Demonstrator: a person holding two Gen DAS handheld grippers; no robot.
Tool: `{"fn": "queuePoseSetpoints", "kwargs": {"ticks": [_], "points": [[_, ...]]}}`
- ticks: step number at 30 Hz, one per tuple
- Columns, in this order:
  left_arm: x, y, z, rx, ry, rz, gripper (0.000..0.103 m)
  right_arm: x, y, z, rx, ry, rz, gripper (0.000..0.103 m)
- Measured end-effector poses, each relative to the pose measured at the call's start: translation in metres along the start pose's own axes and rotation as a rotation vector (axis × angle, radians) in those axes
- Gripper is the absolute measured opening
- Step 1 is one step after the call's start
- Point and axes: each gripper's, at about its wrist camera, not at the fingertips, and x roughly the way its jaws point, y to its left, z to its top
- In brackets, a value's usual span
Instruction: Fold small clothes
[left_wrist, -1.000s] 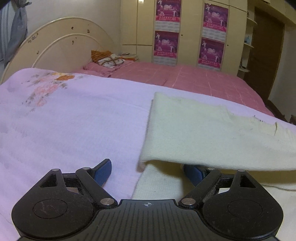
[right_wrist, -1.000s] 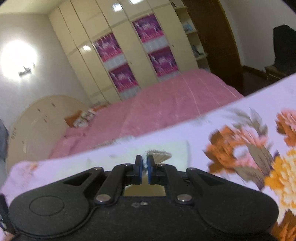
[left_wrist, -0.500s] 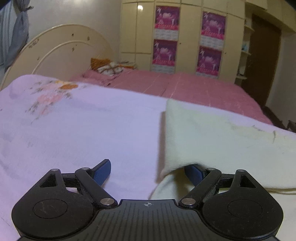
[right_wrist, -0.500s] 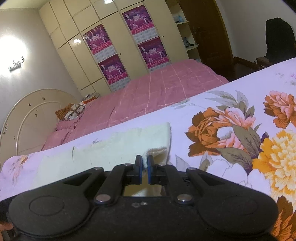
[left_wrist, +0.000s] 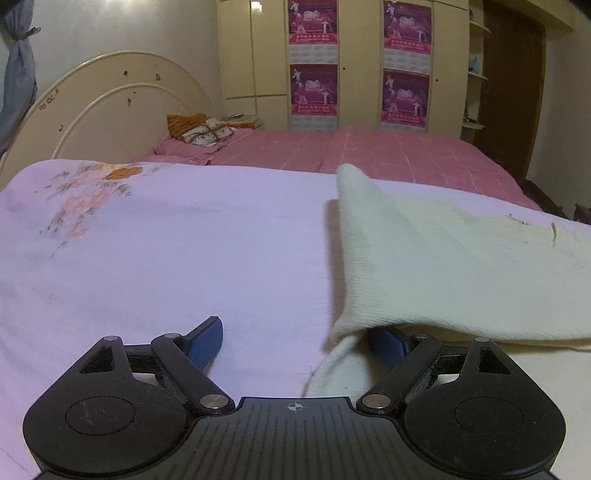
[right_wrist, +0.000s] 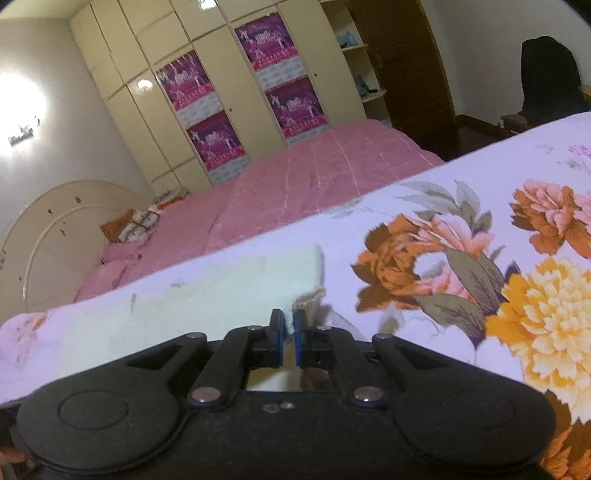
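Note:
A cream knitted cloth (left_wrist: 461, 266) lies folded over on the lilac floral sheet (left_wrist: 166, 258). My left gripper (left_wrist: 295, 343) is open; its right finger (left_wrist: 388, 345) sits under the cloth's folded left edge, its left finger (left_wrist: 205, 343) on bare sheet. In the right wrist view the cloth (right_wrist: 229, 291) lies ahead and left. My right gripper (right_wrist: 289, 325) is shut on the cloth's frayed right corner (right_wrist: 308, 301).
A second bed with a pink cover (left_wrist: 369, 151), a pillow (left_wrist: 201, 131) and a cream headboard (left_wrist: 110, 107) stands behind. Wardrobes with pink posters (left_wrist: 314, 59) line the far wall. A dark door (left_wrist: 509, 85) is at the right.
The cloth's top layer has drawn to the right, baring more sheet before my left gripper. My right gripper has stayed shut on the corner while its view tilted and shifted.

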Motion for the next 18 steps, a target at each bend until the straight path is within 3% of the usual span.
{"fn": "queuePoseSetpoints", "kwargs": {"ticks": [18], "points": [[0.002,0.015,0.001,-0.065,0.004,-0.031,0.086,-0.006,-0.001,-0.015,-0.009,0.044,0.013,0.007]]}}
